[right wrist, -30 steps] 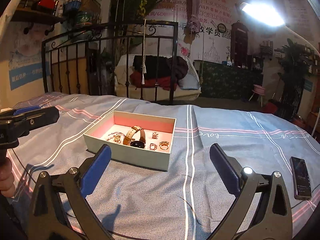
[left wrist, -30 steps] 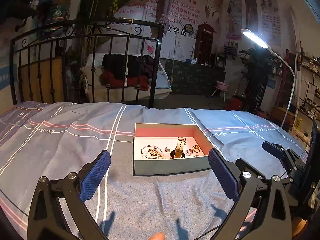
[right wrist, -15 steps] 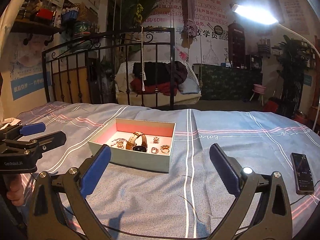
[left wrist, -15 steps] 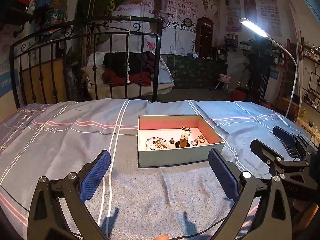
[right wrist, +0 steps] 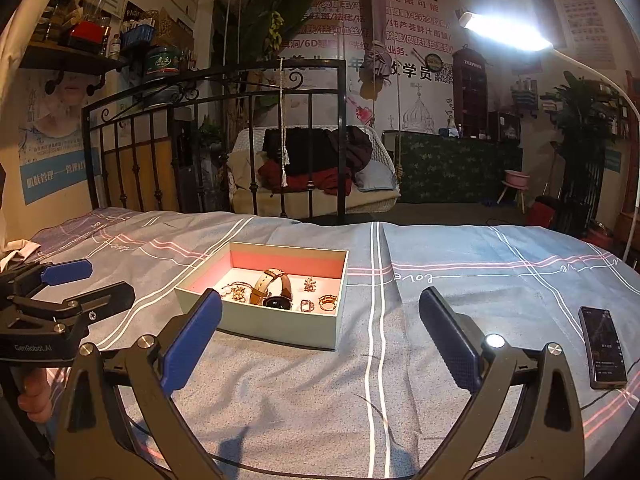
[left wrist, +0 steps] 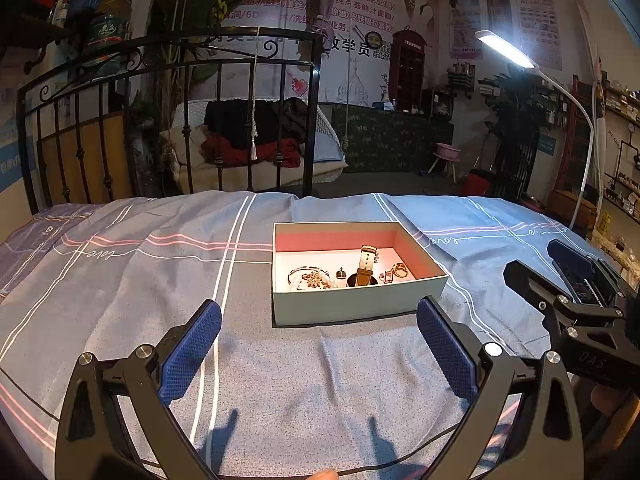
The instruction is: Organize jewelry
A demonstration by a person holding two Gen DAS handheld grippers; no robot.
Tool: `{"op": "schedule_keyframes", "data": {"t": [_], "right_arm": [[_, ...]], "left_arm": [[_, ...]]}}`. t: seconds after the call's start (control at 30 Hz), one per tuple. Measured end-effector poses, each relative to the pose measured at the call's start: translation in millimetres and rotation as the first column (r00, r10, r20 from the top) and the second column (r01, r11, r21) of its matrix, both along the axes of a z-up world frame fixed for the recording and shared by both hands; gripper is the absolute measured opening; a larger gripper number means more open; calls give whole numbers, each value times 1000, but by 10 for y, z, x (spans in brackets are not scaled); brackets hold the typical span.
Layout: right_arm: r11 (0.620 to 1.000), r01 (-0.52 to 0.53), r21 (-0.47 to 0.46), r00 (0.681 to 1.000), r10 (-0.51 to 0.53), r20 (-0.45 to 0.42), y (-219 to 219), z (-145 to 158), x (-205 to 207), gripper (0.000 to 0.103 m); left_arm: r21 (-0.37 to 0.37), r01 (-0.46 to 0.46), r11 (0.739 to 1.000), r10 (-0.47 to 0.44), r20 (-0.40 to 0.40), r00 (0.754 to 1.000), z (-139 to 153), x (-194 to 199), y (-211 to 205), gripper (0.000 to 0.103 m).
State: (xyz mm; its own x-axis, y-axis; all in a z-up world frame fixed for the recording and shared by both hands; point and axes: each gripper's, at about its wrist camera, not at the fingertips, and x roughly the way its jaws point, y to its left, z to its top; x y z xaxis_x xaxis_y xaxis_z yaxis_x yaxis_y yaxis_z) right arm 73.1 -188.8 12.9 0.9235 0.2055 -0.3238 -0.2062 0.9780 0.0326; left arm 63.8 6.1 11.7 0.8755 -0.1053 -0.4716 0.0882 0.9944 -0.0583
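An open pale-green box [left wrist: 352,304] with a pink lining sits on the blue bedspread; it also shows in the right wrist view [right wrist: 276,326]. Inside lie a tan-strapped watch [left wrist: 366,266] [right wrist: 276,286], a bracelet with beads [left wrist: 310,278], rings [left wrist: 396,270] [right wrist: 328,302] and small earrings [right wrist: 309,283]. My left gripper [left wrist: 318,354] is open and empty, held above the bedspread in front of the box. My right gripper [right wrist: 320,346] is open and empty, in front of the box's right corner. Each gripper shows at the edge of the other's view.
A black phone [right wrist: 602,352] with a cable lies on the bedspread at the right. A black iron bed frame [left wrist: 168,120] stands behind the bed. A bright lamp [left wrist: 504,48] arches over from the right.
Both grippers have pulled back and tilted up a little, so the box sits slightly farther off. Both stay open and empty. The jewelry in the box has not moved.
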Motion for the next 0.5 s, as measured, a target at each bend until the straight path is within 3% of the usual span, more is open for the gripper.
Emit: {"op": "schedule_keyframes", "data": {"t": [0.37, 0.5], "right_arm": [[1000, -10, 1, 1000, 10, -11, 2, 3, -1, 97], [1000, -11, -1, 1000, 11, -12, 3, 1, 1, 97]], "left_arm": [[44, -7, 999, 7, 2, 1000, -16, 3, -52, 96], [27, 2, 1000, -2, 2, 1000, -11, -5, -52, 96]]}}
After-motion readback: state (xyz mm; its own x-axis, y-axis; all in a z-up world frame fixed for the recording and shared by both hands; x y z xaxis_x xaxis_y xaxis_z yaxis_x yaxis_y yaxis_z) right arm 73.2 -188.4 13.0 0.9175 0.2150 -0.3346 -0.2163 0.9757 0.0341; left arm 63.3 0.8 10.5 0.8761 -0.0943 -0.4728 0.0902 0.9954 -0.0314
